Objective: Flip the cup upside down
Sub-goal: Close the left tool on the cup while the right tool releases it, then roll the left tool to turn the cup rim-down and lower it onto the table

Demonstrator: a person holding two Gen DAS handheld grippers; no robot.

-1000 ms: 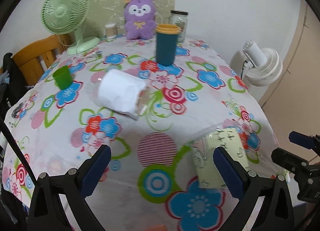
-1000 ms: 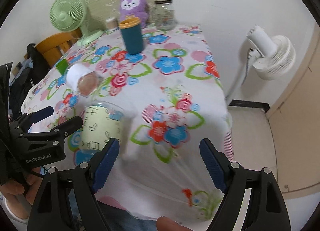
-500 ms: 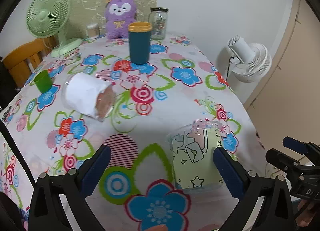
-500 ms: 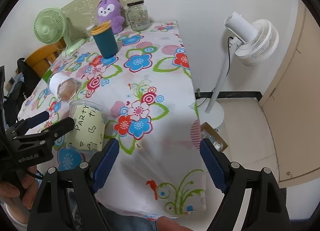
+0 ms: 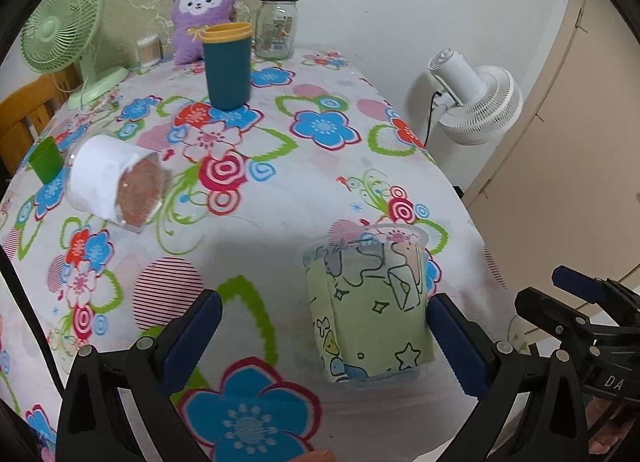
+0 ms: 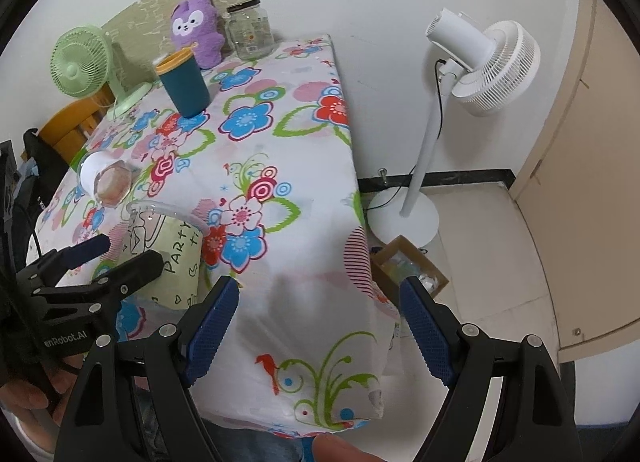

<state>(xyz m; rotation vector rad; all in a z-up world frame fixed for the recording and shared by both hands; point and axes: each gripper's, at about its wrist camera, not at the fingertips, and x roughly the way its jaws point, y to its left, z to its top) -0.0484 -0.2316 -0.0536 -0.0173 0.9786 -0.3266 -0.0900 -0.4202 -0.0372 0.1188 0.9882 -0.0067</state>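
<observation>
cup: clear plastic cup with pale green cartoon liner, upright, lower right of frame; reads "party"
left gripper: jaws wide, holding nothing
right gripper: jaws wide, holding nothing

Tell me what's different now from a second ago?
The left gripper has swung toward the paper cup, which now stands between its open fingers, near the right one. The right gripper turned away toward the table edge. Nothing was grabbed; the cup is still upright, and the blue cup stayed put.

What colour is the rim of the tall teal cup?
Yellow-orange rim on the tall teal cup; clearest from the left wrist.
</observation>
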